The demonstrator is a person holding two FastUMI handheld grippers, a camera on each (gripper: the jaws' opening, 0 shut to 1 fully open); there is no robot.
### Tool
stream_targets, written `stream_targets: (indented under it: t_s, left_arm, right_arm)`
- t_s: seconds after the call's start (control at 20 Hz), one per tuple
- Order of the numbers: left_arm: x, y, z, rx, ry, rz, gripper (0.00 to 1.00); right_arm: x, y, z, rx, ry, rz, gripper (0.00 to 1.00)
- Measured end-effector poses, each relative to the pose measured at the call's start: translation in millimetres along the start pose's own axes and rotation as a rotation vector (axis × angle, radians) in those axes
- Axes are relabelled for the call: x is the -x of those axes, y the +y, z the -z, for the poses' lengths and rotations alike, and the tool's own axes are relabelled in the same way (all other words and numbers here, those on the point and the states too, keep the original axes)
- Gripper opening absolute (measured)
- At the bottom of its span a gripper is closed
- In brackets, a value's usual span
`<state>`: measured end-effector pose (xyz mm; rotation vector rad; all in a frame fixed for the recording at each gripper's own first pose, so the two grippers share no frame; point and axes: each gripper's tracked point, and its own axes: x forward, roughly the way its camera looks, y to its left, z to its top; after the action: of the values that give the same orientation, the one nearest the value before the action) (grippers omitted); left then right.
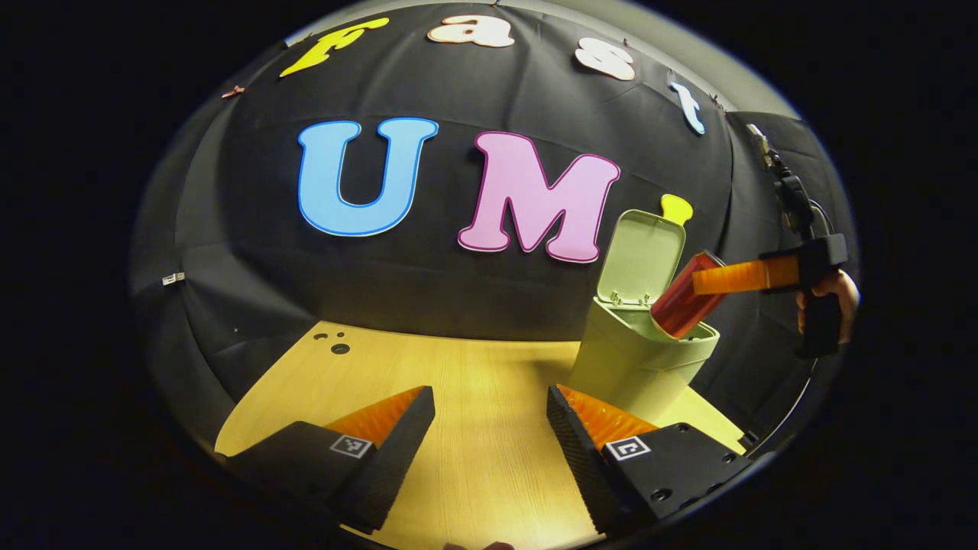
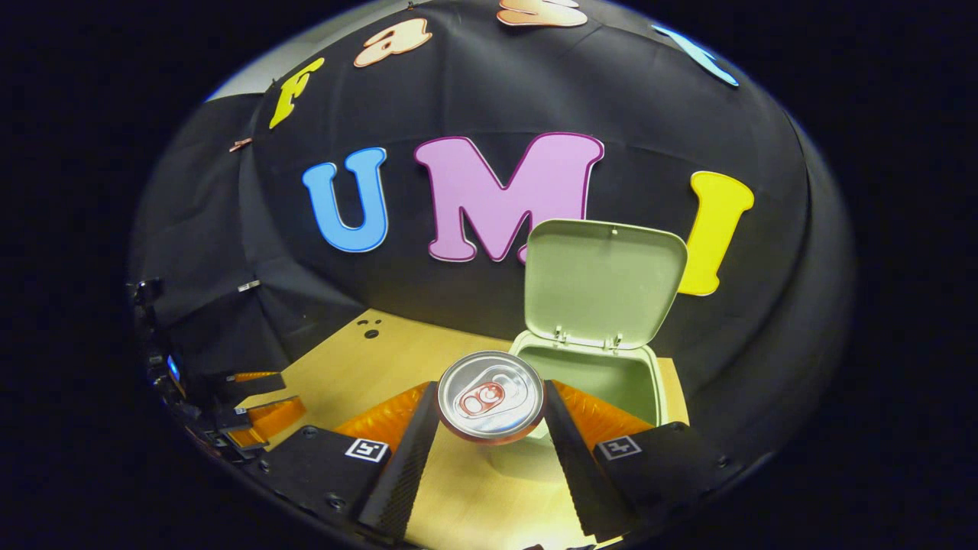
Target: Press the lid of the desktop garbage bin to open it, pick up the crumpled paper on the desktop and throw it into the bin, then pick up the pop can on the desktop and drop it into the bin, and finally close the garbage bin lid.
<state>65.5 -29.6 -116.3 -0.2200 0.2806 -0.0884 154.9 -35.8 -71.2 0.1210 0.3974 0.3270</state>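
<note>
Over the open mouth of the pale green plastic desktop bin [image 2: 588, 374], the red aluminium pop can [image 2: 490, 396] hangs tilted, its silver top facing the right gripper view. The right gripper [image 2: 490, 428] has both fingers pressed against the can's sides. The bin's hinged lid [image 2: 603, 279] stands upright. Farther left, the left gripper [image 1: 489, 428] hovers spread wide, holding nothing, above the light wooden tabletop [image 1: 474, 382].
</note>
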Motion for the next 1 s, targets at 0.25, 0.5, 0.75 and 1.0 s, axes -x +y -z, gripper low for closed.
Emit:
stream_targets:
  t_s: [0.25, 0.5, 0.75, 1.0]
  left_arm:
    - [10.6, 4.6, 2.6, 0.002, 0.005, -0.021, 0.95]
    - [18.0, 8.7, 5.5, 0.006, 0.007, -0.041, 0.95]
    - [21.6, 13.8, 10.2, 0.015, 0.016, -0.059, 0.95]
    - [22.3, 14.7, 10.5, 0.019, 0.018, -0.065, 0.95]
  right_arm:
    - [-30.8, -27.7, 9.1, 0.016, 0.021, 0.069, 0.83]
    - [-54.0, -37.9, 39.5, 0.005, 0.095, 0.096, 0.83]
    - [-64.4, -36.7, 63.3, -0.006, 0.143, 0.09, 0.84]
    - [-66.2, -37.1, 67.4, -0.041, 0.147, 0.084, 0.85]
